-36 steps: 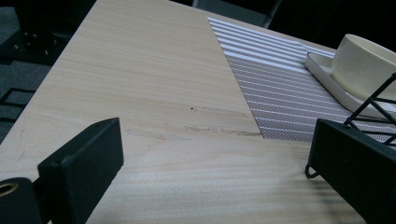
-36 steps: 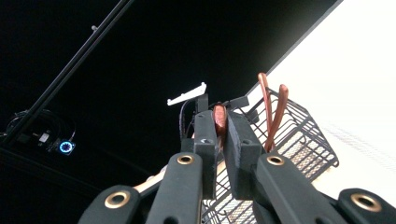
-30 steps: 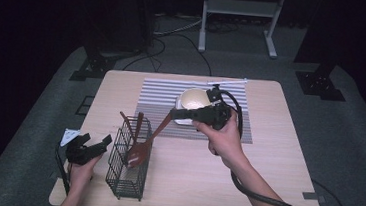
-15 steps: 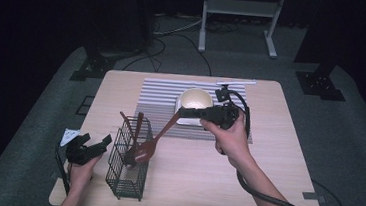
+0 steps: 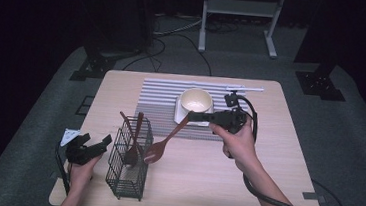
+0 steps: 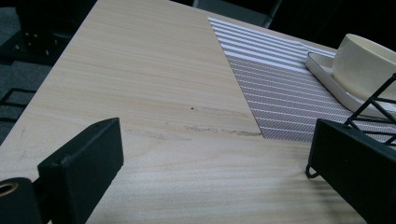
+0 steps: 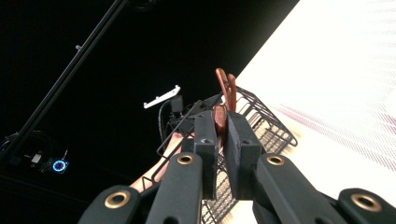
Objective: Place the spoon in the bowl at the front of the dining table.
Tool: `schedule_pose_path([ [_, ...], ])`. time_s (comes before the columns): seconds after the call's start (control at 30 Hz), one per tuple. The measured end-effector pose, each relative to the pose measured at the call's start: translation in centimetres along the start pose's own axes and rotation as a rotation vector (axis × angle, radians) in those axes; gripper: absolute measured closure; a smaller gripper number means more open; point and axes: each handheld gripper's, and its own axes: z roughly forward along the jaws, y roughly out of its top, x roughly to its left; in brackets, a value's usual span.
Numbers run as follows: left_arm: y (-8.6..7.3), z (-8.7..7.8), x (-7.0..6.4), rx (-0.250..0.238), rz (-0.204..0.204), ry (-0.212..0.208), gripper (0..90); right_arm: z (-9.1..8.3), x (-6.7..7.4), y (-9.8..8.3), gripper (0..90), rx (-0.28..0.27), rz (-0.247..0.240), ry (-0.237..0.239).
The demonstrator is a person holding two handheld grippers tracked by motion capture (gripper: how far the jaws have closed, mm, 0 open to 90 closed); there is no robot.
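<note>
My right gripper [image 5: 191, 117] is shut on the handle of a brown wooden spoon [image 5: 169, 138], which slants down to the left; its bowl end hangs just right of a black wire basket [image 5: 127, 171]. Two more wooden utensils [image 5: 135, 131] stand in the basket. The right gripper view has the jaws closed on the spoon handle [image 7: 220, 117], with the basket [image 7: 264, 122] beyond. My left gripper [image 5: 90, 147] is open and empty, low at the basket's left. In the left gripper view, the gripper [image 6: 215, 144] has its jaws wide apart and the basket wire [image 6: 380, 100] by the right jaw.
A cream bowl [image 5: 196, 100] sits on a square white plate [image 5: 180, 117] on a striped placemat [image 5: 159, 98]. White sticks [image 5: 245, 89] lie at the mat's far edge. A white slip [image 5: 70, 134] lies at the table's left edge. A cable trails from my right gripper.
My right gripper has moved right and a little toward me with the spoon. The spoon's bowl end has shifted from the basket to just right of it. The left gripper stays put.
</note>
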Motion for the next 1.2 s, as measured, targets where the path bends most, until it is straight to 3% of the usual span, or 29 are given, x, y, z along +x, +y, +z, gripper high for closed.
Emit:
schedule_pose_path([
  [0.33, 0.0, 0.0, 0.0, 0.001, 0.004, 0.001, 2.2, -1.0, -2.0, -1.0, 83.4, -0.006, 0.035, -0.023],
  [0.7, 0.0, 0.0, 0.0, -0.001, 0.003, 0.002, 2.2, -2.5, -5.1, -2.6, 83.4, -0.015, 0.09, -0.069],
  [1.2, 0.0, 0.0, 0.0, 0.002, 0.007, 0.004, 2.3, -3.6, -7.4, -3.0, 83.4, -0.041, 0.126, -0.125],
])
